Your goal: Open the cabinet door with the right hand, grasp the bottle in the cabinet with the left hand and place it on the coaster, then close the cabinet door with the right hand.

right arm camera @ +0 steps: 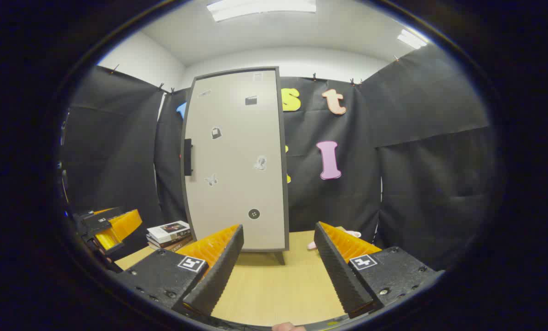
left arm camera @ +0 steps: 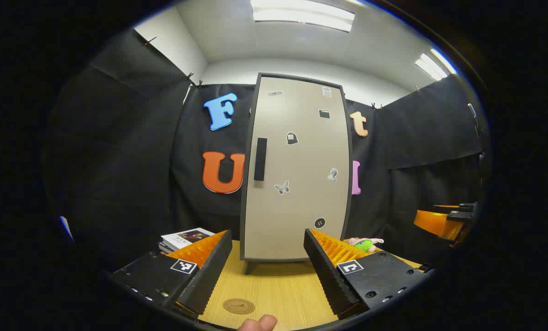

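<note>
The cabinet [left arm camera: 297,170] stands upright at the centre of the left gripper view, its door shut flat and the dark handle [left arm camera: 260,159] running down the door's left edge. In the right gripper view the same cabinet sits left of centre, with the handle at its left margin. The bottle must be behind that door; it cannot be seen. The coaster [left arm camera: 238,306] lies on the worktop [left arm camera: 274,289] at the bottom of the left gripper view, near the front edge.

Both tools hang back from the cabinet. The left gripper [left arm camera: 268,266] is released, its jaws spread with nothing between them, and the right gripper [right arm camera: 278,262] is likewise spread and empty.

So the job looks to be at its very first step: opening the door. I'd judge the right gripper has to travel forward and toward the upper left of its frame to reach that handle, close on it, then pull the door round.

A stack of books [left arm camera: 184,239] sits at lower left, a small plush toy [left arm camera: 366,244] at lower right.
</note>
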Motion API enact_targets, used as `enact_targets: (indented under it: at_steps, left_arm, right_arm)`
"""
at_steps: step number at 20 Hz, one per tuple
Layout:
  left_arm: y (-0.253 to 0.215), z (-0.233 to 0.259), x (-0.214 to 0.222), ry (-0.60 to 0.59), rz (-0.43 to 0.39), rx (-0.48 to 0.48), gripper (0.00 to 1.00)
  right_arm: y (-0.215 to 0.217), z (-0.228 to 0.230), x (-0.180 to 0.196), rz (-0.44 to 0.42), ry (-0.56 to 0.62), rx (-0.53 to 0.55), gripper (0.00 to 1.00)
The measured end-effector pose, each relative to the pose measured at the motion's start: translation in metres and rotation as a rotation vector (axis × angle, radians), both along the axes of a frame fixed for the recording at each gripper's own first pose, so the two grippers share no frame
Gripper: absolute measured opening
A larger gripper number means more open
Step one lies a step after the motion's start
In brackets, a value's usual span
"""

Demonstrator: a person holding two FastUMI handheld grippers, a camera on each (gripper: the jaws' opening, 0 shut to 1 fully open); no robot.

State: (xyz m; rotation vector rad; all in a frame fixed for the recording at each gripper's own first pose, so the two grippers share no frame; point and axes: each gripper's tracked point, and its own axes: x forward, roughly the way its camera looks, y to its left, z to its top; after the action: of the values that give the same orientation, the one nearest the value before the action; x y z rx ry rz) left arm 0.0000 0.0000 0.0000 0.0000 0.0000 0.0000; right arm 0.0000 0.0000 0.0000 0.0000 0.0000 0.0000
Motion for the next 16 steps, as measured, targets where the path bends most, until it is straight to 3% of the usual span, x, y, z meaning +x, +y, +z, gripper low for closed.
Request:
enact_targets:
  at_steps: [1,8,9,16]
  left_arm:
    - [0.0007,0.0011,-0.0002,-0.003,0.002,0.003,0.95]
    - [0.0015,0.0071,0.002,-0.015,0.021,-0.002,0.95]
    - [0.0017,0.0077,0.0007,-0.017,0.022,-0.002,0.95]
    - [0.0009,0.0065,0.001,-0.018,0.021,0.006,0.95]
  right_arm:
    - [-0.0003,-0.0002,-0.0006,0.0,0.0,-0.004,0.95]
    - [-0.0037,-0.0005,-0.0043,-0.005,-0.009,0.001,0.99]
    - [-0.0038,-0.0008,-0.0048,-0.006,-0.01,0.002,0.94]
    - [0.0001,-0.0046,-0.0059,-0.004,-0.001,-0.001,0.94]
